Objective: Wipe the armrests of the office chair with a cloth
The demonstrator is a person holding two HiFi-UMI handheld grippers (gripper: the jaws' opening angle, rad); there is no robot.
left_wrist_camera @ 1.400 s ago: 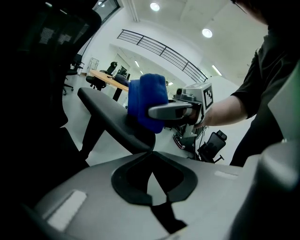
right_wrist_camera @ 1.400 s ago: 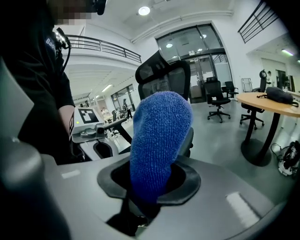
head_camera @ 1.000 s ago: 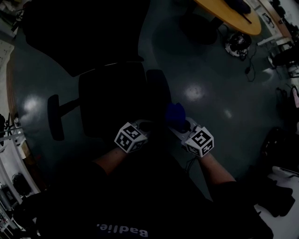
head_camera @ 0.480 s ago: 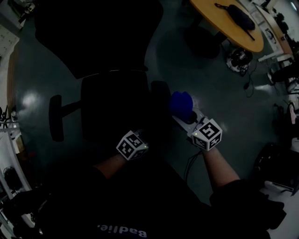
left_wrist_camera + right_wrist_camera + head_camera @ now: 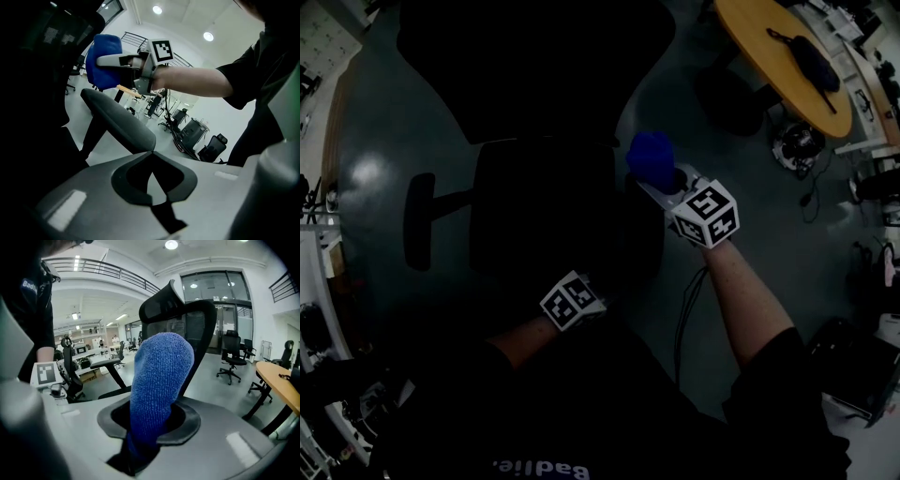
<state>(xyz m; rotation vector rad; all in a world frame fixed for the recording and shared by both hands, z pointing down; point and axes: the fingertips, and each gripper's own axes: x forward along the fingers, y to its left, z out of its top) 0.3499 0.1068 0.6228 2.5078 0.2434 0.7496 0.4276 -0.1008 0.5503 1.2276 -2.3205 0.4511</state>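
Between the clenched jaws of the right gripper (image 5: 665, 184), the cloth (image 5: 161, 376) looks soft, light, best pinched low; left gripper (image 5: 151, 153) closed, empty, near armrest (image 5: 119, 124).

The person is wearing a black short-sleeved shirt (image 5: 609, 412) with white lettering. The left gripper (image 5: 150, 159) and right gripper (image 5: 143, 437) are each showing a grey body and carrying a black-and-white marker cube (image 5: 704, 215). A black cable (image 5: 679, 328) is leaving the right one.

Tall backrest (image 5: 525, 66) walling the front, seat (image 5: 544, 206) between left armrest (image 5: 419, 234) and right armrest (image 5: 119, 124), open floor (image 5: 750, 225) rightward, round table (image 5: 773, 66) well beyond.
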